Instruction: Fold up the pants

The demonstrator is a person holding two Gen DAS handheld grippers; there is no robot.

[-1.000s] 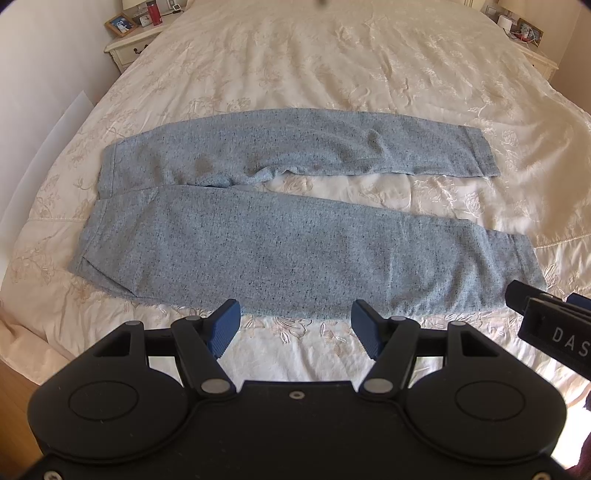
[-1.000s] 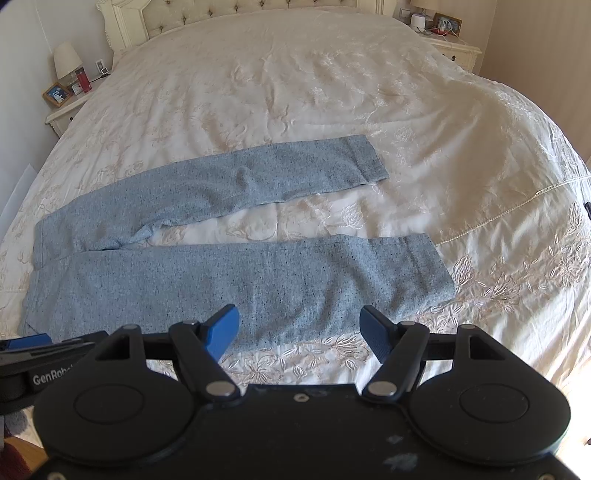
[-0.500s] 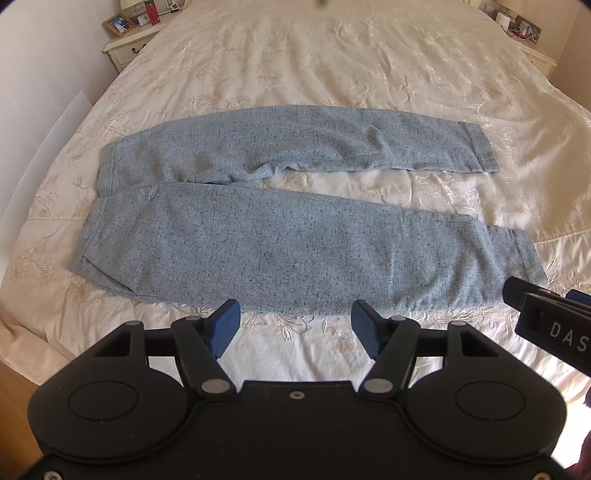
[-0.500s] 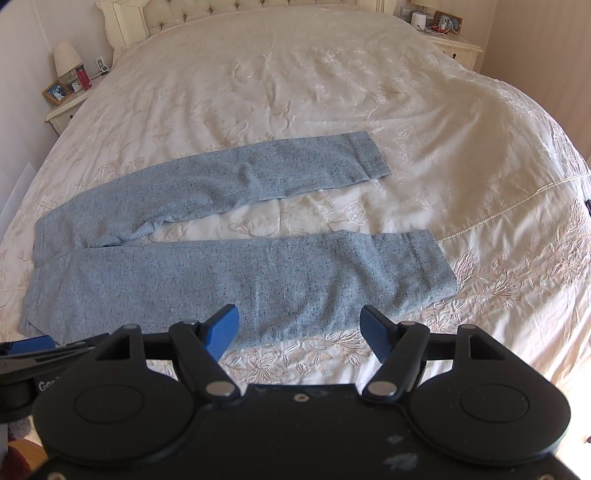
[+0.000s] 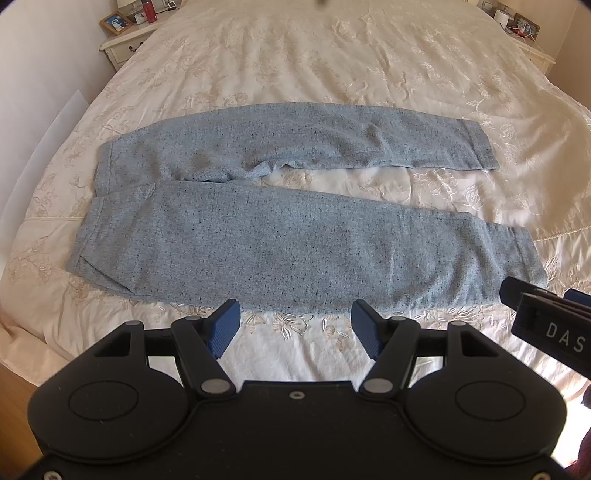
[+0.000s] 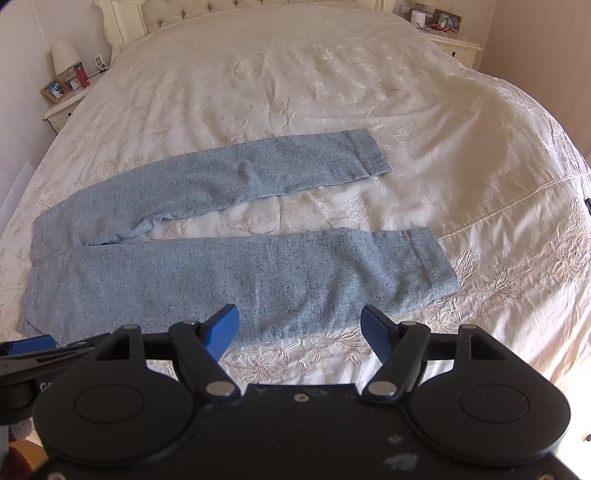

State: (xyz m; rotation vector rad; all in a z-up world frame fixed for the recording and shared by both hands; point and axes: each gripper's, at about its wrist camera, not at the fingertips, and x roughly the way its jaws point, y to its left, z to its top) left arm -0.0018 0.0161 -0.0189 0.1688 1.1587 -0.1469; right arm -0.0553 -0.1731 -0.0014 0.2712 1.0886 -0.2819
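Light blue speckled pants lie flat on the cream bedspread, waistband to the left, both legs spread apart and running to the right. They also show in the right wrist view. My left gripper is open and empty, above the bed just short of the near leg's lower edge. My right gripper is open and empty, near the same edge further right, towards the near leg's cuff. The right gripper's tip shows in the left wrist view.
A white nightstand with a lamp, photo frame and red bottle stands at the far left of the bed. Another nightstand stands at the far right. A tufted headboard is at the far end. The bed's near edge lies under the grippers.
Both grippers have edged slightly forward towards the pants. The pants have not moved and both grippers stay open.
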